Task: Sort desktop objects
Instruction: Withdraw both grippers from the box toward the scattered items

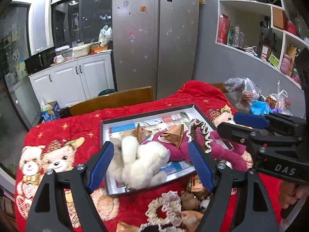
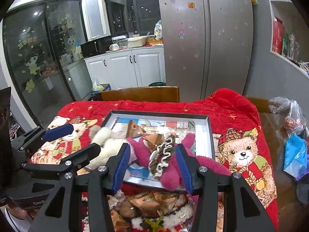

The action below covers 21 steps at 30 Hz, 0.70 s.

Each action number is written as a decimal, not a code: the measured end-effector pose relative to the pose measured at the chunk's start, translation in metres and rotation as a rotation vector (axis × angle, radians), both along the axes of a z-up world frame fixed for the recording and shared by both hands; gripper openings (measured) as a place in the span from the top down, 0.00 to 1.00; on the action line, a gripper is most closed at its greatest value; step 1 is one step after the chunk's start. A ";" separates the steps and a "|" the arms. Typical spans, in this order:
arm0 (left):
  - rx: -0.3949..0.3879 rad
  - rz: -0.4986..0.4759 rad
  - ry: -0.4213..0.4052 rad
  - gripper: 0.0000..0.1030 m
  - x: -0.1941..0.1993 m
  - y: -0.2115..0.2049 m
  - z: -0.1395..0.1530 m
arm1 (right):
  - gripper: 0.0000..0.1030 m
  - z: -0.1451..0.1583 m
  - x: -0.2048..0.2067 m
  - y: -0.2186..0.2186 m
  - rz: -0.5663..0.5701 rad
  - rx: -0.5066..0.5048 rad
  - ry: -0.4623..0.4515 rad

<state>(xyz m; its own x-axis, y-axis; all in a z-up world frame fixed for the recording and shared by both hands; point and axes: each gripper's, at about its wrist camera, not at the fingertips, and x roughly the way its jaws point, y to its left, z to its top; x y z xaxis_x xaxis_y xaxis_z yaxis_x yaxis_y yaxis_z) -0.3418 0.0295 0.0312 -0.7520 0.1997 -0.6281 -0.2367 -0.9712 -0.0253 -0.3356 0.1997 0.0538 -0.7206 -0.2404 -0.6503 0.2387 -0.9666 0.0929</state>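
Both grippers are hovering over the near edge of the tray (image 2: 209, 135), which is sitting on the red blanket (image 1: 81, 123) covering the table. Taking the tray as landmark.

Left gripper (image 1: 152, 166): jaws spread wide, holding nothing. White plush (image 1: 143, 164) is lying in the tray's near-left corner, directly ahead between the blue pads, partly spilling over the near rim.

Right gripper (image 2: 152, 168): jaws also spread, empty. Brown-and-cream scrunchie (image 2: 164, 154) is draped on the magenta plush (image 2: 171, 176) in the tray's near-middle, right between the pads. Scrunchie's long axis is running roughly along the finger direction, so the jaws are closing across its short side, which looks fine to me.

Two gold-brown packets (image 1: 174, 135) are sitting deeper in the tray, behind both plushes.

Unsorted pile is lying outside the tray, just below its near rim: a cream crochet scrunchie (image 1: 164, 208), a small brown bear (image 1: 190, 199), more packets.

Judgement: right gripper is the nearer one for the brown-and-cream scrunchie; left is nearer the white plush. Whether either one is arriving to grasp or just released, I cannot tell. Risk: closing on the scrunchie is likely catching magenta fur underneath.
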 end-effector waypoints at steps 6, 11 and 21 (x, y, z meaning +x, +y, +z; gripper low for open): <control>-0.049 -0.002 0.027 0.14 0.034 -0.005 0.015 | 0.35 0.029 0.036 -0.003 0.018 -0.022 0.064; -0.058 -0.005 0.014 0.14 0.060 -0.009 0.009 | 0.35 0.041 0.064 -0.016 0.039 0.001 0.094; -0.090 0.019 -0.033 0.14 0.104 -0.030 -0.033 | 0.35 0.014 0.107 -0.049 0.114 0.063 0.053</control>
